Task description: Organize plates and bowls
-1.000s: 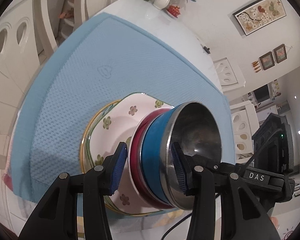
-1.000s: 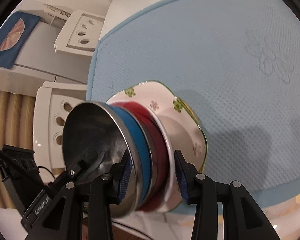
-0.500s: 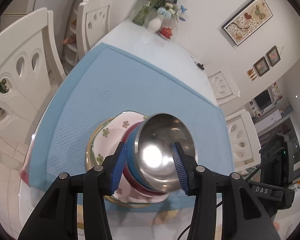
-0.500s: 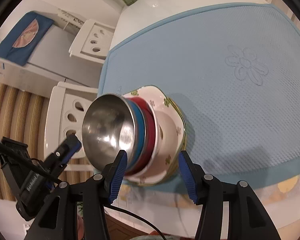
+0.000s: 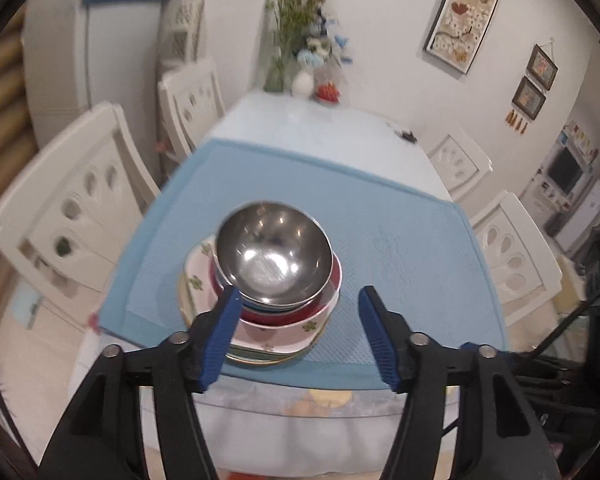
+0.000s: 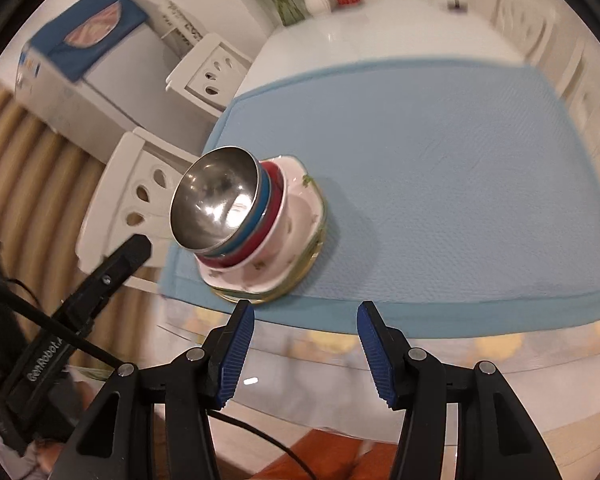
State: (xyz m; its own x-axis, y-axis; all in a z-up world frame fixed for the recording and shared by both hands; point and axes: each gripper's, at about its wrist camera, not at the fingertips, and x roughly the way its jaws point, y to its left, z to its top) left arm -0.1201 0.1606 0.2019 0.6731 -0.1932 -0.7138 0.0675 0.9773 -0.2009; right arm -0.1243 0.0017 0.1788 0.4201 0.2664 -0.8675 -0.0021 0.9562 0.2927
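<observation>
On the blue mat (image 5: 400,216), near its left edge, bowls (image 5: 272,256) sit stacked on plates (image 6: 300,256). Left claw (image 5: 296,340) is opening, empty; right claw (image 6: 306,354) wide, empty.

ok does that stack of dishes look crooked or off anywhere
Nothing stands out. The steel bowl sits nested in the blue and red bowls, on the flowered plates, all level on the blue mat. The stack does stand close to the mat's near edge.
</observation>
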